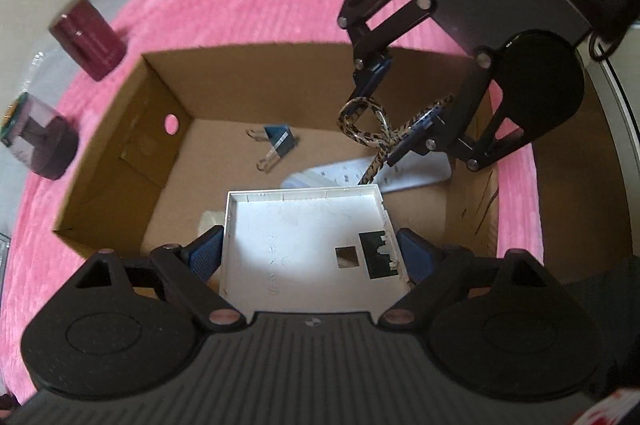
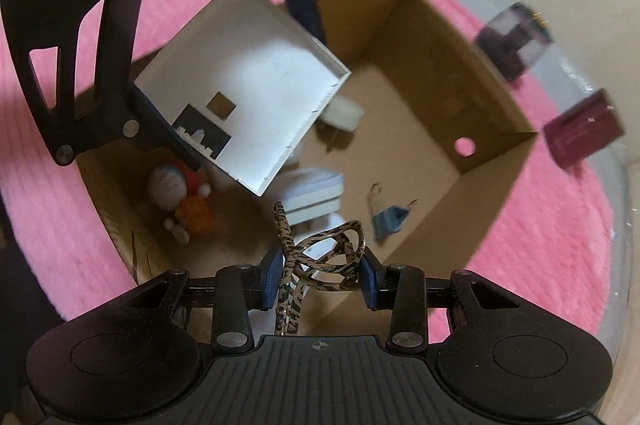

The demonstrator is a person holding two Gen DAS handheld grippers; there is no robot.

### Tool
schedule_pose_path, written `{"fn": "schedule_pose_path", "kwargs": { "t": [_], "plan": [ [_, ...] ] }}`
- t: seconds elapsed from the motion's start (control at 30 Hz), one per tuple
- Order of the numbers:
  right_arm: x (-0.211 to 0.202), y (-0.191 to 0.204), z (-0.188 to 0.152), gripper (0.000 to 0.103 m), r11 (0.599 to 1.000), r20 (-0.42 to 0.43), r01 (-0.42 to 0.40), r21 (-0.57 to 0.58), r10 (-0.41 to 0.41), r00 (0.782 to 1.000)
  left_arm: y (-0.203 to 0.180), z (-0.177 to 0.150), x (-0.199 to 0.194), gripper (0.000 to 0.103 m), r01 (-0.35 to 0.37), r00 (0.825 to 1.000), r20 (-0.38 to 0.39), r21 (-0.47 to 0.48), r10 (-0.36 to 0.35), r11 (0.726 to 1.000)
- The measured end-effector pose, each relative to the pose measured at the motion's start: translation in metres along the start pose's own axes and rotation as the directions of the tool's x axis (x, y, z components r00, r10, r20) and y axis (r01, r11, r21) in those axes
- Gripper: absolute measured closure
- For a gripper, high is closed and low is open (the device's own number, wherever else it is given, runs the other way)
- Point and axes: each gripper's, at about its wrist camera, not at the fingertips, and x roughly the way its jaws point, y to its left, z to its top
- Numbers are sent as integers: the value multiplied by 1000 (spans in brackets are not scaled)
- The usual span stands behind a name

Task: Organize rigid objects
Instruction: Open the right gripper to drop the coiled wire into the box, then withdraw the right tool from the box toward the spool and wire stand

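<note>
My left gripper (image 1: 310, 253) is shut on a flat white plastic cover (image 1: 304, 237) and holds it over the open cardboard box (image 1: 132, 141). The cover also shows in the right wrist view (image 2: 256, 77), tilted above the box (image 2: 492, 105). My right gripper (image 2: 318, 281) is shut on a leopard-print looped cord (image 2: 320, 249), held above the box's near side; the cord also shows in the left wrist view (image 1: 368, 129), between the right gripper's fingers (image 1: 374, 75). Inside the box lie a blue binder clip (image 1: 278, 141), a Doraemon toy (image 2: 180, 197) and white boxes (image 2: 316, 193).
The box stands on a pink fluffy rug (image 1: 248, 1). A maroon cylinder (image 1: 88, 37) and a clear-topped dark container (image 1: 38, 137) stand on the rug left of the box. They show at the right in the right wrist view, as the maroon cylinder (image 2: 580, 133) and the container (image 2: 516, 41).
</note>
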Motion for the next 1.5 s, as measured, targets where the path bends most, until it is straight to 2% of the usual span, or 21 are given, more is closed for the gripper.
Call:
{"fn": "schedule_pose_path", "kwargs": {
  "t": [0.2, 0.37, 0.6, 0.83, 0.97, 1.17, 1.33, 1.5],
  "plan": [
    [24, -6, 6, 66, 998, -52, -51, -26, 49, 997, 5, 1, 21, 15, 54, 997, -49, -10, -54, 998],
    [38, -11, 10, 66, 995, -95, -91, -32, 88, 992, 6, -3, 34, 15, 71, 995, -73, -15, -72, 997],
    [51, -18, 8, 66, 988, -93, -149, 34, 151, 984, 13, -4, 42, 15, 98, 992, -71, -70, -103, 993],
    [58, -19, 6, 66, 988, -83, -144, 64, 149, 985, 14, -4, 49, 15, 93, 992, -82, -97, -101, 991],
    [52, -18, 4, 66, 990, -65, -126, 71, 130, 989, 12, -5, 47, 15, 74, 994, -74, -94, -81, 993],
    [35, -17, 0, 66, 991, -18, -82, 109, 84, 996, 13, -10, 31, 15, 48, 998, -28, -140, -53, 989],
    [9, -20, -6, 66, 975, 71, -20, 220, 5, 997, 15, -18, 2, 15, 12, 998, 63, -216, 2, 976],
    [-27, -17, -11, 66, 934, 171, 6, 357, -72, 983, 11, -30, -32, 15, -26, 986, 148, -315, 76, 949]
  ]
}}
